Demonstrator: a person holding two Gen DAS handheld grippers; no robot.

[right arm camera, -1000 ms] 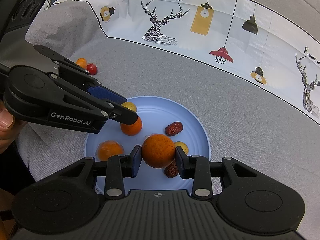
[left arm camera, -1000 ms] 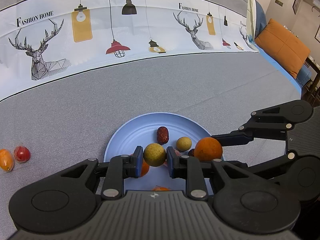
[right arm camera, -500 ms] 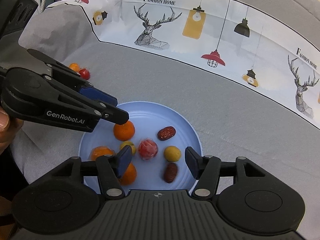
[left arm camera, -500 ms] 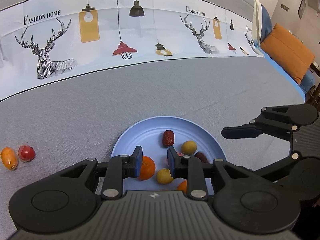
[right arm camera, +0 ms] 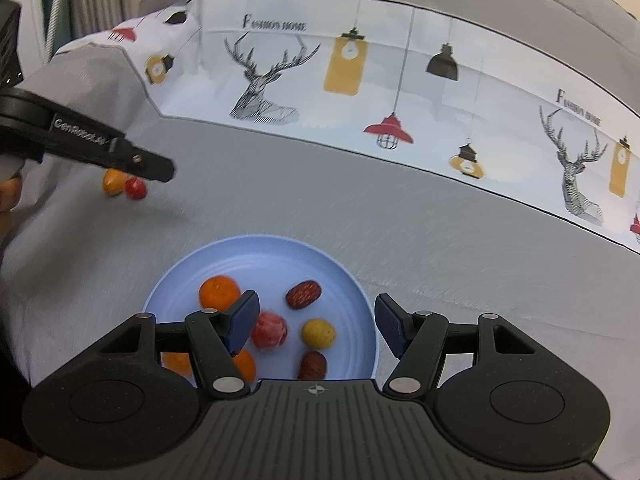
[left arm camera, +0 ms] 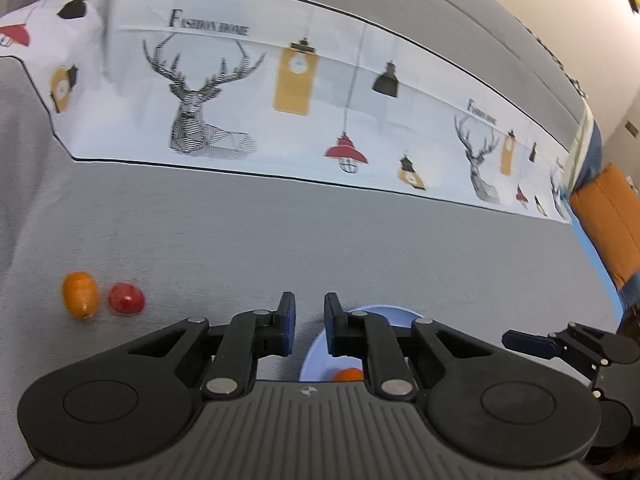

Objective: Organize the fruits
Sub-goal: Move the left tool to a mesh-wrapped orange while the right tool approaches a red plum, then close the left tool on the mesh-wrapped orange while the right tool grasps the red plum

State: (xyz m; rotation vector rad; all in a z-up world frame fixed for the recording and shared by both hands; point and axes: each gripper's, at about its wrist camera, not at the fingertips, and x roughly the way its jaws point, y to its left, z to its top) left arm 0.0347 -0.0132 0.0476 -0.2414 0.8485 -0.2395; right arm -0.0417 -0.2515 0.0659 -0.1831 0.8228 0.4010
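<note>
A light blue plate (right arm camera: 360,292) holds several fruits: an orange (right arm camera: 219,291), a pink-red fruit (right arm camera: 271,330), a yellow round fruit (right arm camera: 318,333) and two red dates (right arm camera: 304,294). My right gripper (right arm camera: 312,330) is open and empty, just above the plate's near side. My left gripper (left arm camera: 307,322) has its jaws a small gap apart and holds nothing; it points left of the plate (left arm camera: 384,312). An orange tomato (left arm camera: 80,295) and a red tomato (left arm camera: 126,298) lie on the grey cloth to its left. They also show in the right wrist view (right arm camera: 136,188).
A white printed band with deer and lamps (right arm camera: 360,80) crosses the grey cloth behind. An orange cushion (left arm camera: 608,220) lies at the far right. The left gripper's arm (right arm camera: 80,144) reaches in from the left in the right wrist view.
Both grippers let go of their fruits onto the plate. The left gripper has swung left, away from the plate toward the two tomatoes. The right gripper has pulled back, open.
</note>
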